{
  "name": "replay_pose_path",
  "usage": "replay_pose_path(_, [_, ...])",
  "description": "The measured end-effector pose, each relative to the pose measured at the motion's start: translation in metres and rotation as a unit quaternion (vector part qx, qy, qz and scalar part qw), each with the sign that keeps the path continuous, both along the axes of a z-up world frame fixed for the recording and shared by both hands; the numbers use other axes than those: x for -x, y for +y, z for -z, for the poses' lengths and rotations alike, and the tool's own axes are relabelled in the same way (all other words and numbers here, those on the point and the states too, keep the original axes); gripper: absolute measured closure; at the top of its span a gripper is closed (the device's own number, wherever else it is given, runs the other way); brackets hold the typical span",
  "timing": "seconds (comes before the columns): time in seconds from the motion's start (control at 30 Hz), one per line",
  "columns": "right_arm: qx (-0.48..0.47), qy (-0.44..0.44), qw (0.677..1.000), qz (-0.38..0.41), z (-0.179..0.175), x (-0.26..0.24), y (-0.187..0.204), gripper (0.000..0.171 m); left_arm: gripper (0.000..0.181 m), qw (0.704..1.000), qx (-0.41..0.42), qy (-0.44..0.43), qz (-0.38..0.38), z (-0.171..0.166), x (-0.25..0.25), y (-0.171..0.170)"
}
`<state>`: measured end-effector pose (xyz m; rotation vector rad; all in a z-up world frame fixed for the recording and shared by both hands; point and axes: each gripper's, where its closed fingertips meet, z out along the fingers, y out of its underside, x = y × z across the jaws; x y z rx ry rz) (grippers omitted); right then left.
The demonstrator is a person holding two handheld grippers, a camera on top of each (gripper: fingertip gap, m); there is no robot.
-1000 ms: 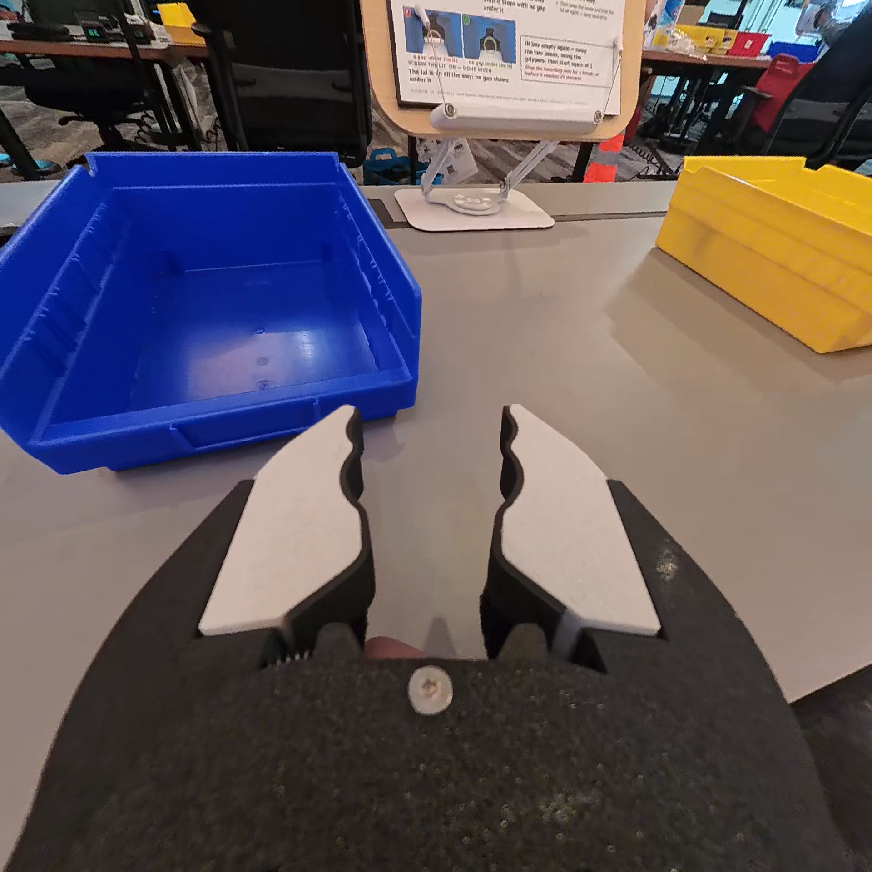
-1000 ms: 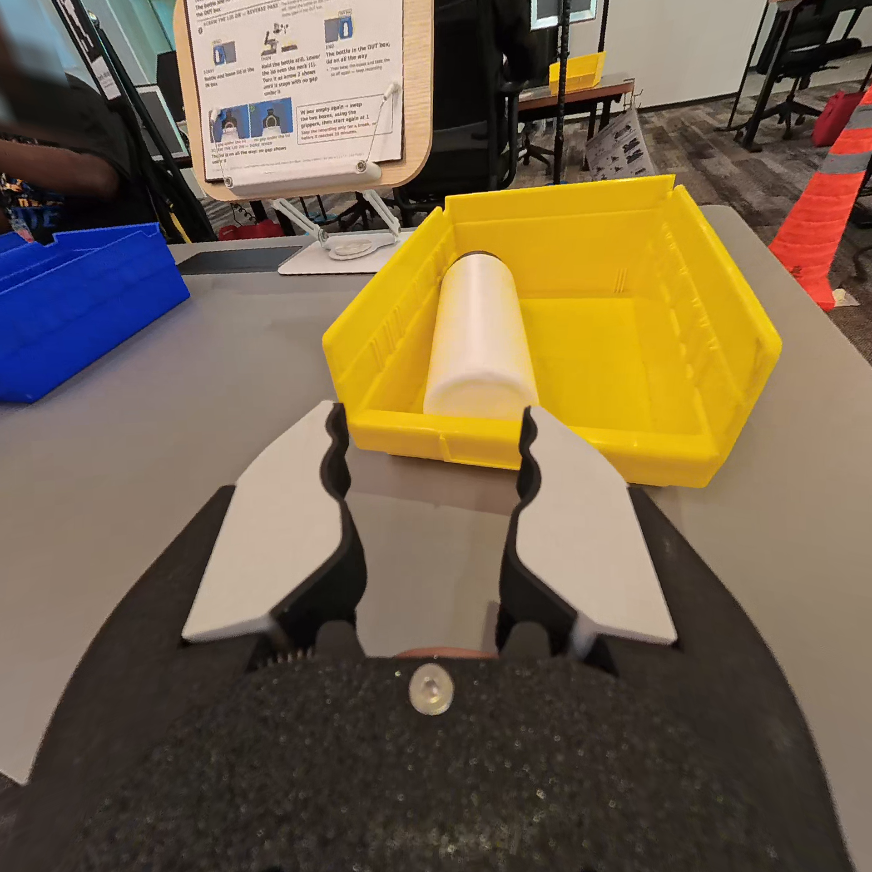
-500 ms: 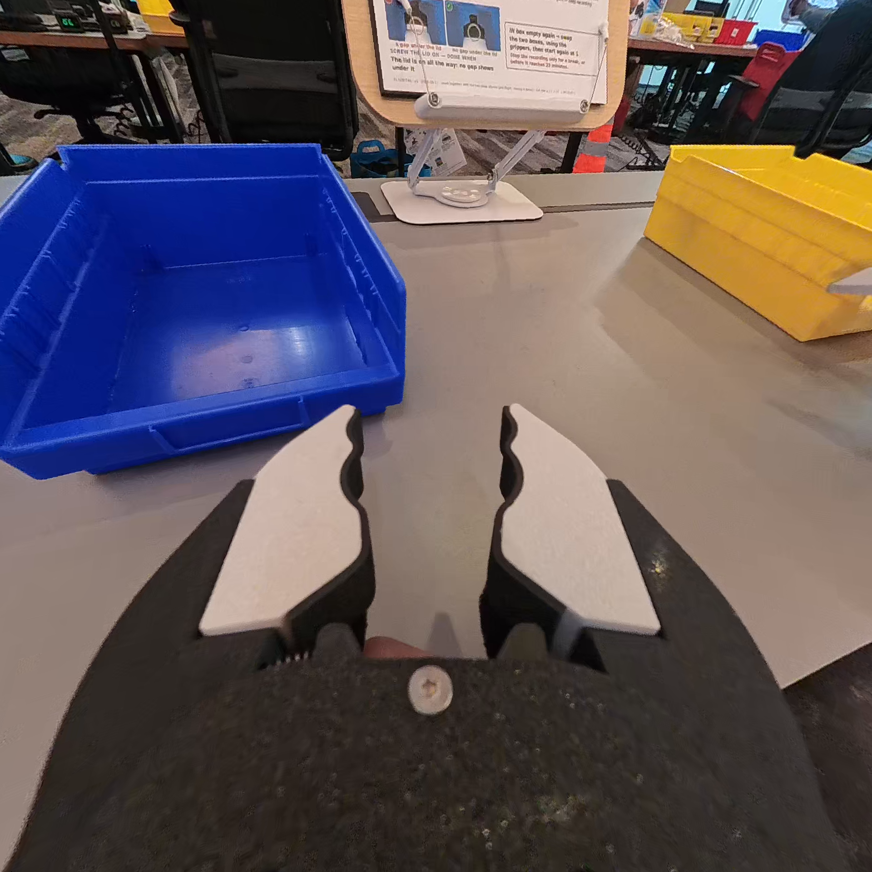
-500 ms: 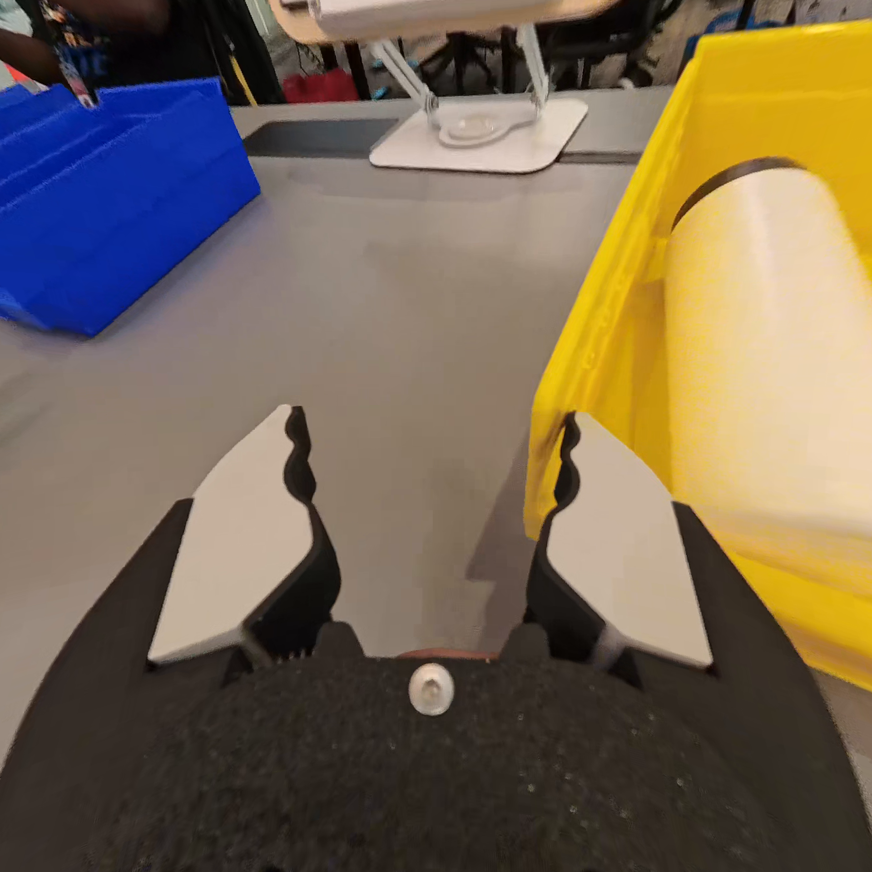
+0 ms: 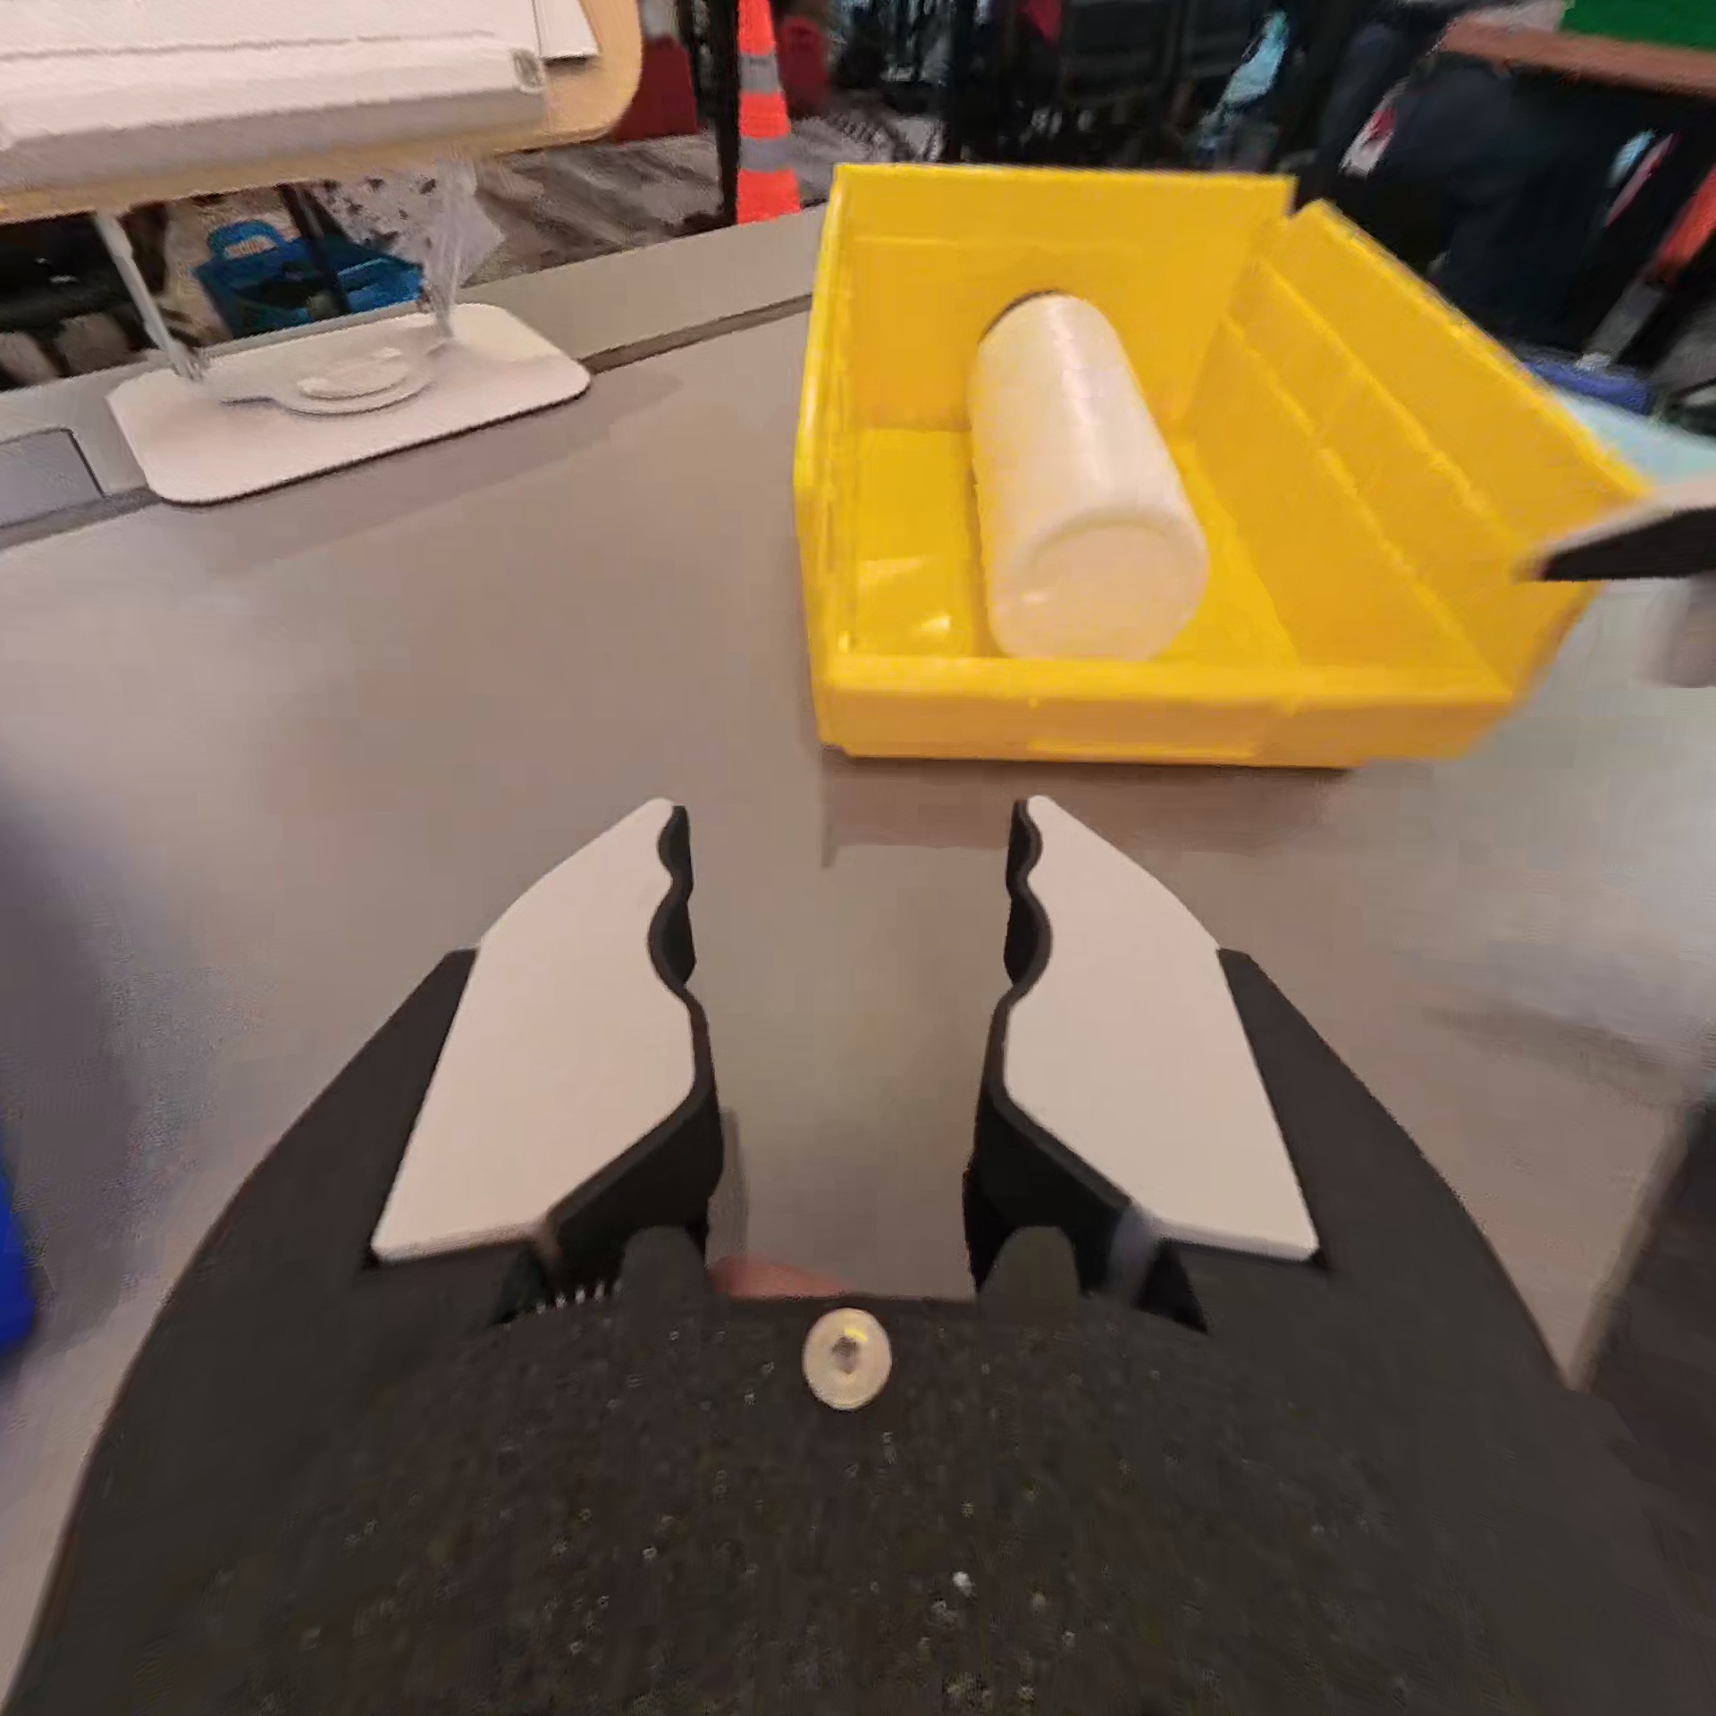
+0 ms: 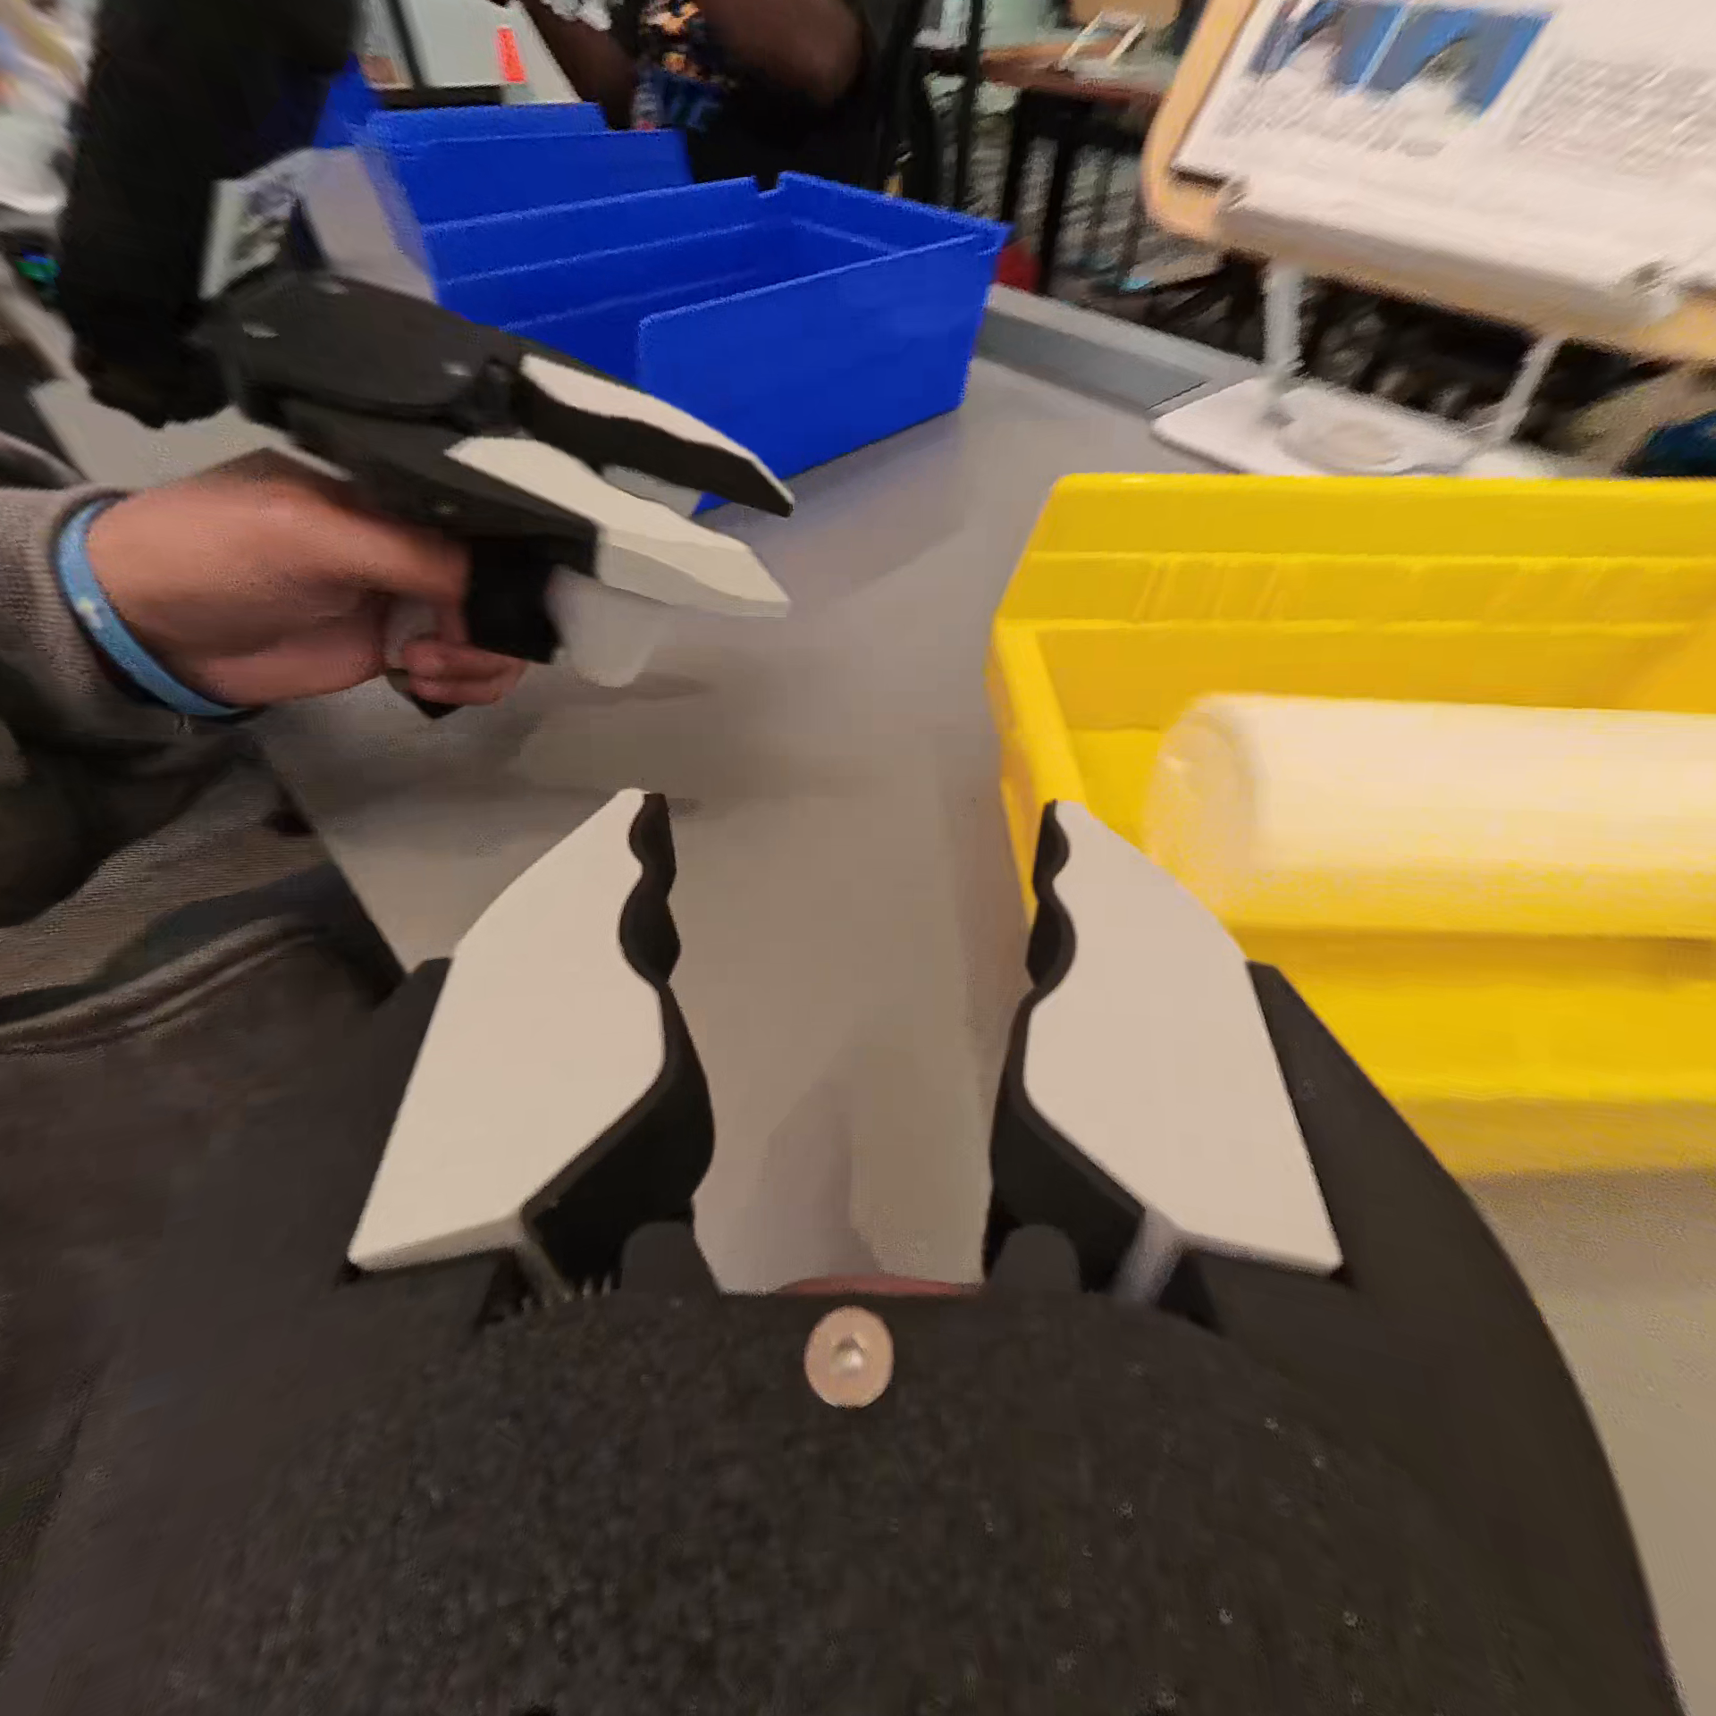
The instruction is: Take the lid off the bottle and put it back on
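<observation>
A cream-white bottle (image 5: 1077,474) lies on its side in the yellow bin (image 5: 1059,724), base toward me; its lid end points away and is hidden. It also shows in the right wrist view (image 6: 1430,817), in the same bin (image 6: 1486,1049). My left gripper (image 5: 850,817) is open and empty over the grey table, short of the bin's front wall. My right gripper (image 6: 850,817) is open and empty at the bin's left front corner. The left gripper also shows in the right wrist view (image 6: 780,548), held by a hand. A right fingertip (image 5: 1616,548) pokes in beside the bin.
A blue bin (image 6: 743,279) stands at the far left of the table. A white stand base (image 5: 344,409) holding an instruction board sits at the back. The table edge (image 6: 344,864) runs close on the left. People, chairs and an orange cone (image 5: 766,121) lie beyond.
My left gripper has swung right from the blue bin to face the yellow bin. My right gripper has turned left, so the bottle now sits at its right. Both stay open.
</observation>
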<state>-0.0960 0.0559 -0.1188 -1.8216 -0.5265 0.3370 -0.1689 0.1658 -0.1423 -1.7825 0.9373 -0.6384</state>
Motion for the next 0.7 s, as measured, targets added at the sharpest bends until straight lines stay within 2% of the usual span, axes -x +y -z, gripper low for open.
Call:
replay_pose_path(0.1, [-0.044,-0.039,0.994,0.091,-0.004,-0.031,-0.004,0.100,0.111,0.999,-0.007,0.043,-0.028,0.011,-0.036,0.040])
replay_pose_path(0.17, [-0.038,-0.050,0.986,0.154,0.003,-0.056,-0.004,0.100,0.115,0.999,0.002,0.031,-0.015,0.011,-0.058,0.059])
replay_pose_path(0.23, [-0.062,-0.028,0.977,0.204,0.001,-0.072,-0.004,0.108,0.128,1.000,0.021,0.012,0.001,0.010,-0.075,0.074])
replay_pose_path(0.27, [-0.060,-0.021,0.972,0.226,0.003,-0.078,-0.005,0.105,0.145,0.999,0.037,0.008,0.022,0.012,-0.082,0.075])
replay_pose_path(0.3, [-0.037,-0.022,0.968,0.246,0.012,-0.083,-0.005,0.102,0.174,0.997,0.056,0.002,0.054,0.014,-0.089,0.069])
replay_pose_path(0.37, [0.014,-0.035,0.949,0.312,0.029,-0.101,-0.004,0.092,0.178,0.997,0.051,0.011,0.052,0.015,-0.090,0.067])
replay_pose_path(0.43, [0.040,-0.042,0.928,0.368,0.037,-0.116,-0.007,0.094,0.179,0.998,0.032,0.039,0.034,0.015,-0.090,0.065])
replay_pose_path(0.53, [0.068,0.023,0.915,0.398,0.049,-0.122,0.001,0.098,0.179,0.998,0.048,0.037,0.016,0.015,-0.093,0.052])
replay_pose_path(0.57, [0.078,0.047,0.908,0.408,0.051,-0.126,0.006,0.107,0.179,0.998,0.038,0.040,0.016,0.015,-0.094,0.046])
replay_pose_path(0.6, [0.087,0.065,0.903,0.416,0.053,-0.129,0.011,0.133,0.179,0.998,0.030,0.045,0.015,0.014,-0.094,0.042])
replay_pose_path(0.7, [0.094,0.087,0.886,0.445,0.053,-0.143,0.015,0.152,0.178,0.999,0.013,0.049,-0.001,0.010,-0.087,0.034])
